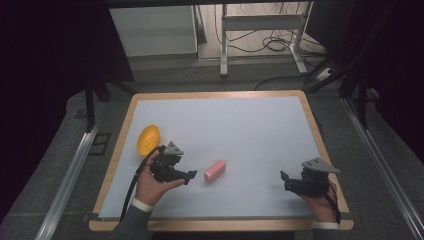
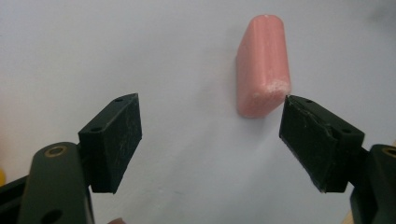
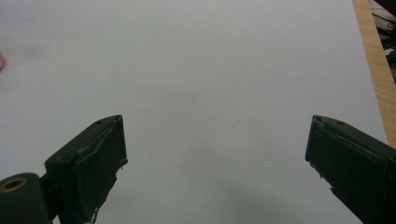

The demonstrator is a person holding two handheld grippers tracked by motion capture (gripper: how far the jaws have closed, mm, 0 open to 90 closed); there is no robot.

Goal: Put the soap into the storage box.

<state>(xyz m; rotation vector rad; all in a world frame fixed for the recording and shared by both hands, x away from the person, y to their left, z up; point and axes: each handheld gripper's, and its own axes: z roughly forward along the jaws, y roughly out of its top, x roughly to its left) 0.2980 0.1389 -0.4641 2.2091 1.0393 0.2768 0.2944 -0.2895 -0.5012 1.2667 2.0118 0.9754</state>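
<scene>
Tools spread wide: the left tool (image 1: 191,176) pointed at a pink block (image 1: 214,170) lying just right of it on the worktop (image 1: 260,130), seemingly lined up for a grasp, while the right tool (image 1: 286,181) waited empty.

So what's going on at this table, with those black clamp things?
A person sits at a table covered by a white sheet, holding a two-jaw gripper in each hand. The left gripper points at a pink block lying flat; its jaws are open, with the block just ahead of them and not gripped. The right gripper is open too, over bare sheet. A yellow bowl sits near the left edge, untouched.
</scene>
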